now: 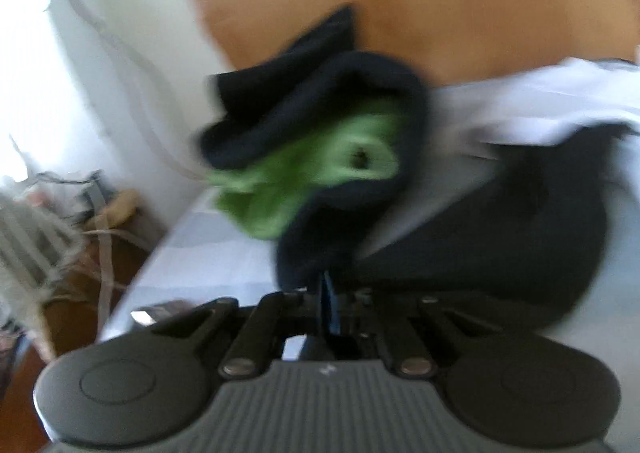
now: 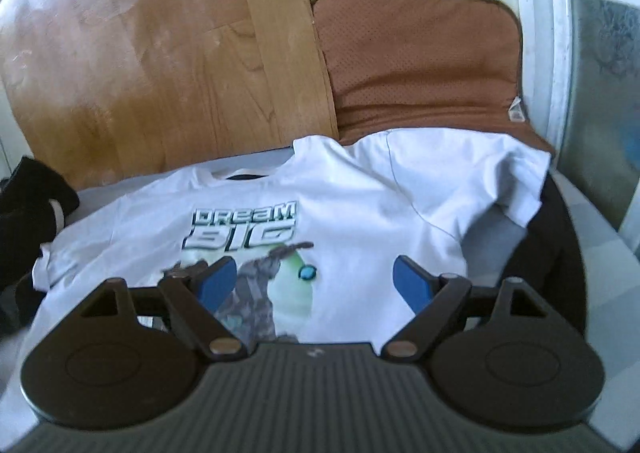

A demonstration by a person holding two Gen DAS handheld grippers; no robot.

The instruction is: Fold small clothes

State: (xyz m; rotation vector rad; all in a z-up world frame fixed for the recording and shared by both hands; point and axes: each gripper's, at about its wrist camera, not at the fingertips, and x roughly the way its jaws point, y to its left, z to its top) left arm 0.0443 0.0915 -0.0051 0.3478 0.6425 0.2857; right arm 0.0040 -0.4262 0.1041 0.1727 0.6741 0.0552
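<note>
In the left wrist view, blurred by motion, my left gripper [image 1: 328, 285] is shut on a dark navy garment with a green lining [image 1: 320, 157] and holds it up off the surface. A white T-shirt [image 1: 540, 105] lies behind it at the right. In the right wrist view the white T-shirt [image 2: 340, 209], printed "DREAM BIG", lies flat and face up. My right gripper [image 2: 316, 281] is open just above its printed front, blue pads [image 2: 216, 279] wide apart. A dark garment [image 2: 28, 205] shows at the left edge.
A wooden board [image 2: 160, 53] leans behind the shirt. A brown cushion [image 2: 420, 61] lies at the back right. A dark cloth [image 2: 560, 237] lies under the shirt's right side. A window frame [image 2: 560, 33] stands at the right. Cables and clutter [image 1: 80, 213] lie on the floor at the left.
</note>
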